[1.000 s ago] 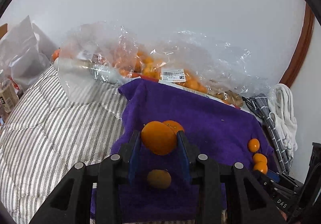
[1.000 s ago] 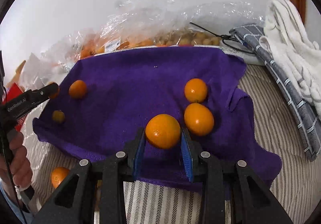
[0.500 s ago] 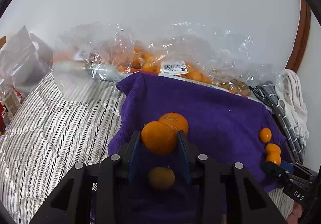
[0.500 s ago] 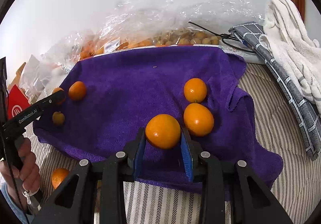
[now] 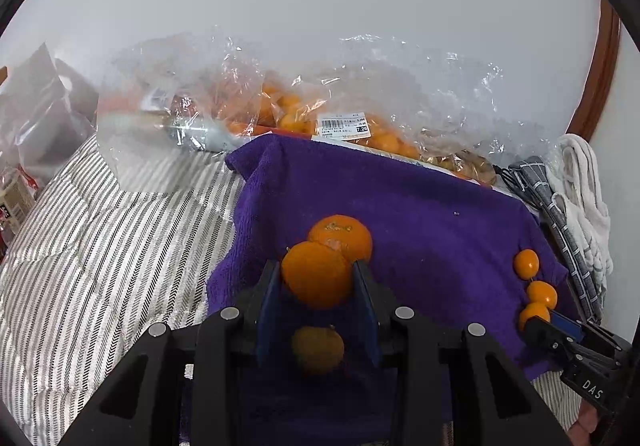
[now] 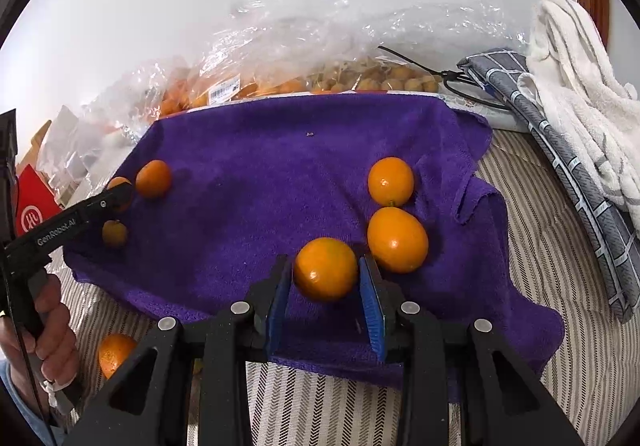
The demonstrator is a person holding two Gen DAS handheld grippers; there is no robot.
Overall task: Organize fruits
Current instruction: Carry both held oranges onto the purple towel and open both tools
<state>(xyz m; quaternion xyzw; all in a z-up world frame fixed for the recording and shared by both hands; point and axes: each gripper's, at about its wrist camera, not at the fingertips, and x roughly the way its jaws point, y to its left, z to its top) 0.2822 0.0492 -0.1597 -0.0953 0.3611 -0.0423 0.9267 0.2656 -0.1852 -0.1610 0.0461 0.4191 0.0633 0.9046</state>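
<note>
both grippers are pinching fruit over the purple towel [image 6: 280, 174]: left gripper [image 5: 316, 278] clamping a round orange [image 5: 316, 273], right gripper [image 6: 326, 274] clamping an orange fruit [image 6: 325, 268] (long axis running jaw to jaw).

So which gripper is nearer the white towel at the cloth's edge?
Right. The right gripper, shut on an orange, is over the purple cloth's side nearest the white towel. The left gripper, holding another orange, works the opposite edge.
</note>
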